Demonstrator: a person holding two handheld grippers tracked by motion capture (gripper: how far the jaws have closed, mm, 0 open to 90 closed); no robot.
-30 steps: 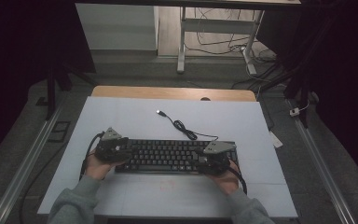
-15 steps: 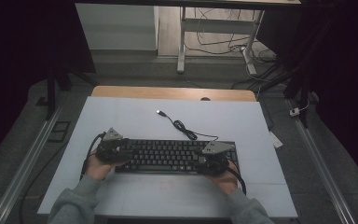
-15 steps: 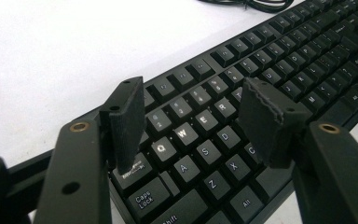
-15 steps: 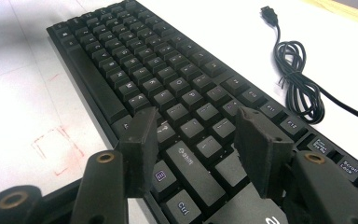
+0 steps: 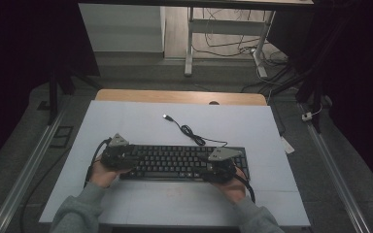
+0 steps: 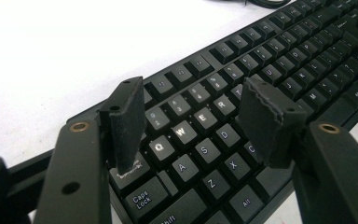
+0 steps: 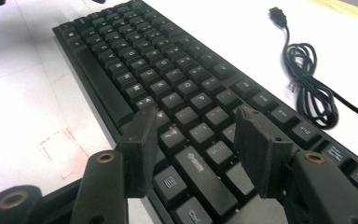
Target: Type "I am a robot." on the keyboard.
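We judged the flat black plastic keyboard (image 5: 184,162) light and stiff, best pinched at its ends; left gripper (image 6: 193,123) and right gripper (image 7: 196,149) gaped wide, empty.

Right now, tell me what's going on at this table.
A person holds a gripper in each hand over a black computer keyboard lying on the white table top. The left gripper hovers with open jaws above the keyboard's left end, around the Q, W and E keys. The right gripper hangs open over the right end. Nothing is gripped. The keyboard's black cable lies loosely coiled behind it, its USB plug unplugged.
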